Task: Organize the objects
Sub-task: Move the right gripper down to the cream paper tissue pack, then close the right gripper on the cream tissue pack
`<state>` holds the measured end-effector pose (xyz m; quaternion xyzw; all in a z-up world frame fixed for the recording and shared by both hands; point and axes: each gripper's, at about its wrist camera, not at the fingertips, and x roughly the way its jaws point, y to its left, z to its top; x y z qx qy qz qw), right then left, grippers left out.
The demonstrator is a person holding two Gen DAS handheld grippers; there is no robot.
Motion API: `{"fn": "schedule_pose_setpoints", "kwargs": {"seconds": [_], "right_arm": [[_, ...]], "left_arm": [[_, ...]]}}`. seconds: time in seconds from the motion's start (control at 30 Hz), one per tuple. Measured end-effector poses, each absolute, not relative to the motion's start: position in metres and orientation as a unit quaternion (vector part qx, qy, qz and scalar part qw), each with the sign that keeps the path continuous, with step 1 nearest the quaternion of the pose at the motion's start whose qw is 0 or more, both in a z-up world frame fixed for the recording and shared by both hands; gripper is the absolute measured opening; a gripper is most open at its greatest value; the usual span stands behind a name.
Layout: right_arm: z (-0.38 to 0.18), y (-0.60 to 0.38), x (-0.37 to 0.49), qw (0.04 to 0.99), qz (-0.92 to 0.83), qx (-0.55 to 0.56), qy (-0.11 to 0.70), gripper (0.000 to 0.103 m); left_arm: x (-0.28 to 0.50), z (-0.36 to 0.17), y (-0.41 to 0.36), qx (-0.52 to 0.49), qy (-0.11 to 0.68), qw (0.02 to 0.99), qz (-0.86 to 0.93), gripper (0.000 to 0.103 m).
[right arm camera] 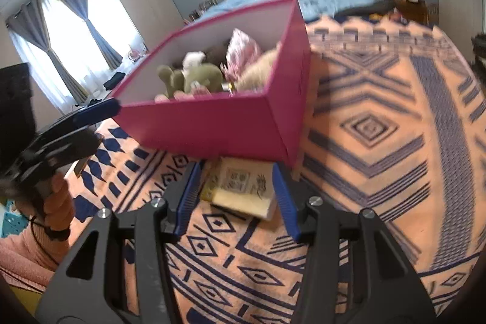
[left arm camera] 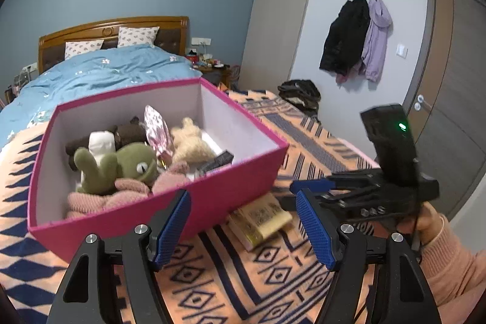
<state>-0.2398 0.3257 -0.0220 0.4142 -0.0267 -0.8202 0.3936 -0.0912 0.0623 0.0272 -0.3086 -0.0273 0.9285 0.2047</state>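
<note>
Right tongs (right arm camera: 237, 199) nearest, parted, straddling the yellow book (right arm camera: 243, 187) without touching; its long axis runs ahead toward the pink box (right arm camera: 212, 126). Left tongs (left arm camera: 243, 233) wider apart, empty, facing the box's near wall, farther from the book.

My views are evenly lit; daylight blows out the curtained window (right arm camera: 82, 29). Motion blur softens my right view. Fisheye bends and darkens the corners.

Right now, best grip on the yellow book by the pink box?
Probably pinch the yellow book across its long side edges, coming from its near end: the far end is tucked under the pink box. The open right gripper already straddles it.
</note>
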Motion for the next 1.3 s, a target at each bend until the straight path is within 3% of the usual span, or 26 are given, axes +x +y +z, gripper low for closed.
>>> {"fn": "schedule_pose_setpoints", "kwargs": {"seconds": [0.3, 0.43, 0.67, 1.3], "right_arm": [[-0.052, 0.318, -0.260, 0.374, -0.808, 0.453, -0.037, 0.051], [-0.059, 0.312, -0.260, 0.375, -0.803, 0.461, -0.032, 0.051], [-0.063, 0.309, -0.253, 0.383, -0.801, 0.459, -0.024, 0.038], [-0.064, 0.312, -0.229, 0.404, -0.785, 0.468, -0.030, 0.038]], "left_arm": [[-0.097, -0.012, 0.071, -0.369, -0.043, 0.208, 0.905, 0.072], [-0.109, -0.027, 0.078, -0.401, -0.041, 0.200, 0.893, 0.061], [-0.134, -0.054, 0.084, -0.459, -0.072, 0.207, 0.861, 0.034], [-0.119, -0.054, 0.074, -0.469, -0.092, 0.216, 0.851, 0.033]]}}
